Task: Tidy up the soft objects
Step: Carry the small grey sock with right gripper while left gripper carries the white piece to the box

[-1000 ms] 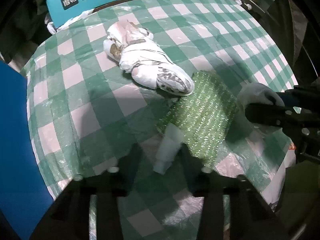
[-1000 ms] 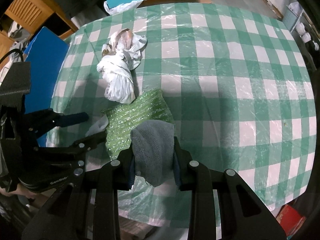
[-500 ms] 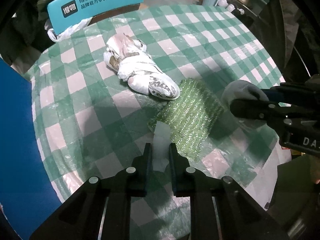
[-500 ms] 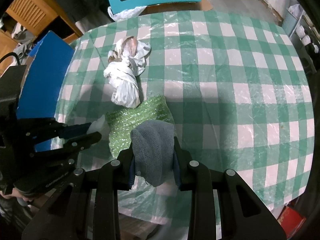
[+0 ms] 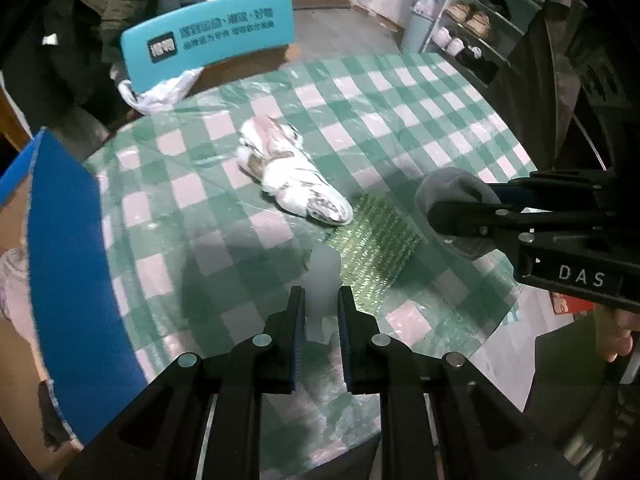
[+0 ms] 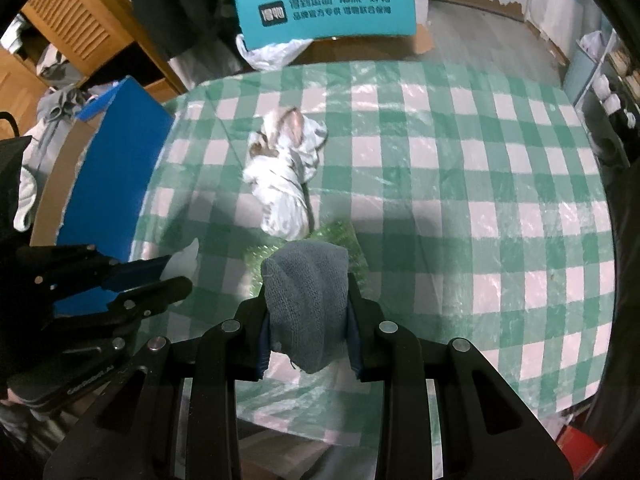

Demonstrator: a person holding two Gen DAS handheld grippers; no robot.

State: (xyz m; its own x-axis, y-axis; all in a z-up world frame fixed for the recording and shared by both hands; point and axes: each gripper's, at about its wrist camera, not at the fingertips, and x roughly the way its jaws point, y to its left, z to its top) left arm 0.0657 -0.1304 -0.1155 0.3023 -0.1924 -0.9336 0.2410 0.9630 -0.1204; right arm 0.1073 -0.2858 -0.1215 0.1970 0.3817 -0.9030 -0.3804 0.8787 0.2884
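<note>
My left gripper [image 5: 321, 300] is shut on a small white cloth [image 5: 323, 276] and holds it above the near edge of the checked table [image 5: 400, 120]. My right gripper [image 6: 306, 292] is shut on a grey knitted cloth [image 6: 306, 292], raised over the table; this cloth also shows at the right of the left wrist view [image 5: 452, 192]. A green glittery cloth [image 5: 376, 240] lies flat on the table below both grippers. A crumpled white bundle [image 5: 288, 176] lies just behind it, also in the right wrist view [image 6: 284, 176].
A blue cardboard box [image 5: 68, 248] stands open at the table's left side. A teal chair back [image 5: 208, 40] stands behind the table with a white plastic bag [image 5: 160, 92] under it. Shelves with shoes [image 5: 472, 28] are at the far right.
The left gripper closed on the white cloth. Both grippers then rose and pulled back from the table with their cloths; the green cloth and bundle stayed put.
</note>
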